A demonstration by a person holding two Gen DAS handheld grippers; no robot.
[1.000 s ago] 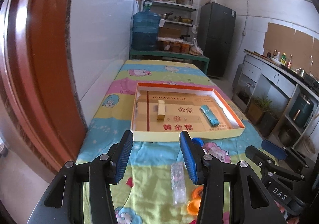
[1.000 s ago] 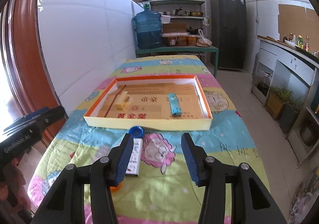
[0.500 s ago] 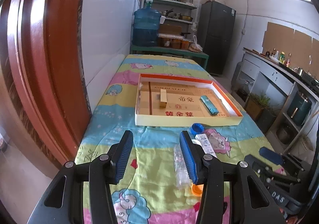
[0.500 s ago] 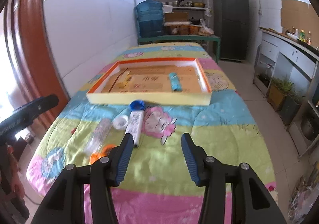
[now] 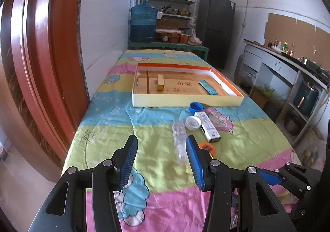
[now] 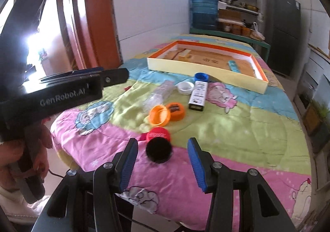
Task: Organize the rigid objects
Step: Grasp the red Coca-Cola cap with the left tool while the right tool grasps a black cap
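Note:
A shallow orange-rimmed box (image 5: 233,88) (image 6: 258,69) lies on the table and holds a yellow block (image 5: 160,84) and a teal packet (image 5: 208,87). Before it lie a blue cap (image 6: 201,77), a white cap (image 6: 185,87), a white carton (image 6: 198,95), a clear plastic bottle (image 6: 157,95), two orange lids (image 6: 159,114) (image 6: 175,108), a red lid (image 6: 158,134) and a black lid (image 6: 159,150). My left gripper (image 5: 161,160) is open and empty, near the bottle (image 5: 179,139). My right gripper (image 6: 163,160) is open, low over the near table edge, with the black lid between its fingers' lines.
The table carries a cartoon-print cloth (image 5: 156,120). A red-brown door frame (image 5: 41,67) and white wall stand on the left. A blue water jug (image 5: 143,22), shelves and a dark fridge (image 5: 216,30) stand behind. Counters (image 5: 288,71) run along the right.
Both grippers have pulled back from the box toward the near end of the table. The right one swung left, so the lids and the left gripper's body now show. Both stayed open.

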